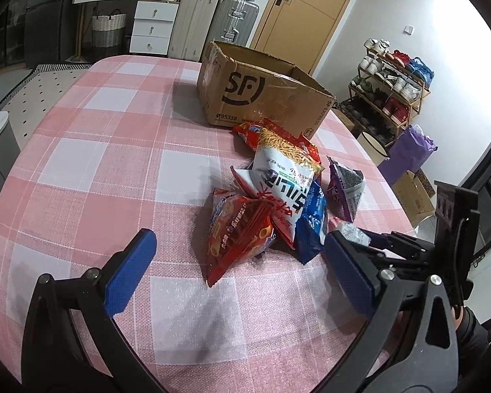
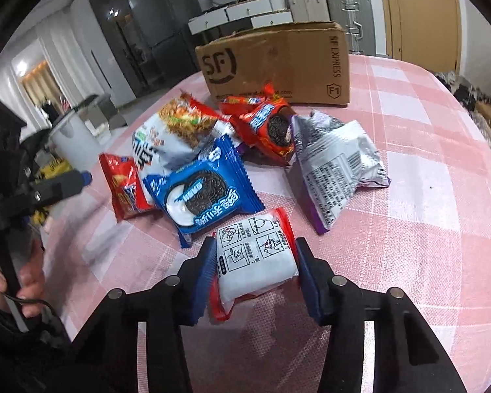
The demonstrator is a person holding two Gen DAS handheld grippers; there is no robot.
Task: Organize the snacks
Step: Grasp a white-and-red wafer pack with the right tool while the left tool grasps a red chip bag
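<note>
A pile of snack packets lies on the pink checked tablecloth in front of an open SF cardboard box, which also shows in the right wrist view. My right gripper is shut on a small white and red packet at the near edge of the pile. Beyond it lie a blue Oreo packet, a red Oreo packet, a silver and purple bag and a white noodle snack bag. My left gripper is open, just short of a red chip bag.
A shoe rack and a purple bag stand beyond the table's right edge. Suitcases and white drawers stand behind the table. The other gripper shows at the right of the left wrist view.
</note>
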